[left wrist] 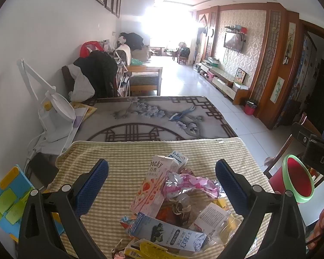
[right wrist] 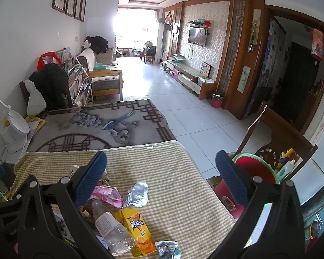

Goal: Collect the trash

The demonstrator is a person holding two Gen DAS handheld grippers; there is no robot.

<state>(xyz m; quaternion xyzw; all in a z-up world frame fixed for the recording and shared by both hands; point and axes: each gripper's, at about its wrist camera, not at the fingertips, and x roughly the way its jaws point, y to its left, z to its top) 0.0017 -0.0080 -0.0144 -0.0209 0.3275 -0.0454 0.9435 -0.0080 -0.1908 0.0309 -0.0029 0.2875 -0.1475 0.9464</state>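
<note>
Both pairs of blue-padded fingers are standing wide apart and gripping nothing. On the left gripper (left wrist: 162,172), the two fingers (left wrist: 92,185) are hovering over a heap of trash on the yellow-and-white striped cloth (left wrist: 123,151) covering the worktop, touching none of it. Going left to right in that heap, one pink Pocky box (left wrist: 150,185) is leaning upright, one small white-and-blue carton (left wrist: 179,156) is poking out just behind it, one crumpled pink-and-silver foil wrapper (left wrist: 190,183) is lying beside the box, and one flattened white-and-blue printed carton (left wrist: 168,235) is lying nearest the camera. More scraps are sitting underneath, too jumbled to count.

On the right gripper (right wrist: 161,168), the left finger (right wrist: 90,179) is hanging above the edge of the same heap, and the right finger (right wrist: 231,179) is hanging past the cloth's edge, in front of one red bucket with a green rim (right wrist: 259,166). Between them, left to right, are lying one pink wrapper (right wrist: 110,196), one clear plastic bottle (right wrist: 114,231) on its side, one yellow juice carton (right wrist: 138,231) beside it and one crumpled silver foil piece (right wrist: 138,194), which is apart from the rest.
</note>
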